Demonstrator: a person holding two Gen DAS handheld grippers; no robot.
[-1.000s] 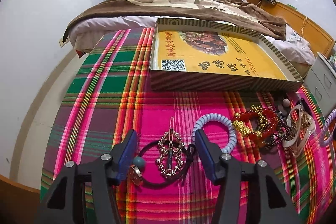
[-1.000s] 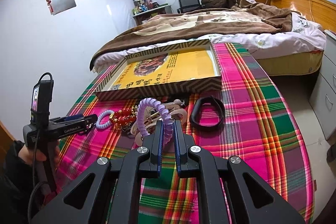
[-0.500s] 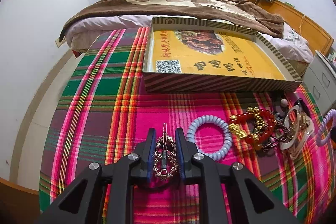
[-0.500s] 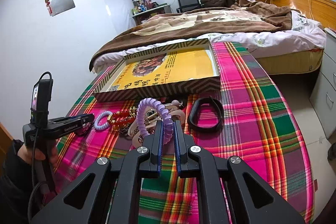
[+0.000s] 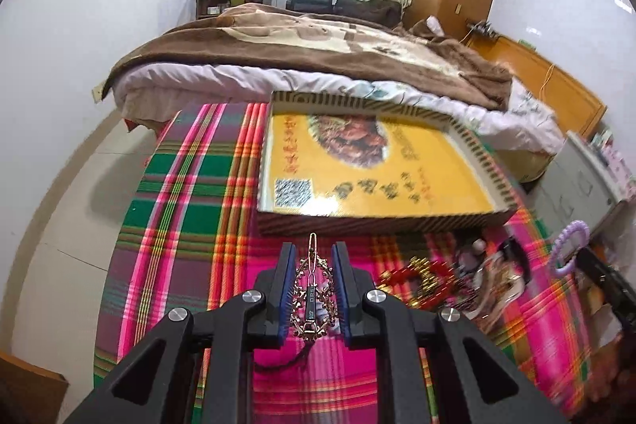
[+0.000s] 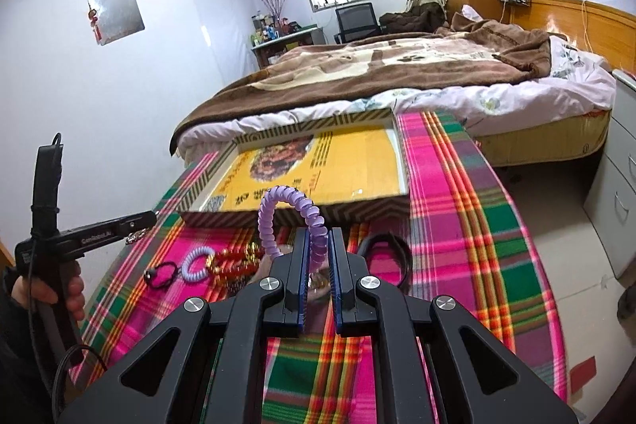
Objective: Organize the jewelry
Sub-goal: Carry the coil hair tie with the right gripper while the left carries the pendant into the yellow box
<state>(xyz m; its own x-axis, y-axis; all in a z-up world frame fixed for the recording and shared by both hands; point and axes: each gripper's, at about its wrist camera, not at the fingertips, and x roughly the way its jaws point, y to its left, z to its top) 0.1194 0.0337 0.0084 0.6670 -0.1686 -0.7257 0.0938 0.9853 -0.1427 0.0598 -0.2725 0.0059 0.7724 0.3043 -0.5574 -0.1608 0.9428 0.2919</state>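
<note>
My left gripper is shut on a gold filigree hair clip, held above the plaid cloth in front of the shallow yellow box. In the right wrist view the left gripper hovers left of the box in a person's hand. My right gripper is shut on a purple spiral hair tie, which arches up in front of the box's near wall. On the cloth lie a pale blue spiral tie, red and gold bead bracelets, a black hair tie and a black band.
The plaid-covered table ends at the right above the floor. A bed with a brown blanket stands just behind the box. Grey drawers stand at the far right. More pale bangles lie beside the bracelets.
The left jaws closed on the gold hair clip and lifted it off the cloth. The right gripper rose a little with the purple tie.
</note>
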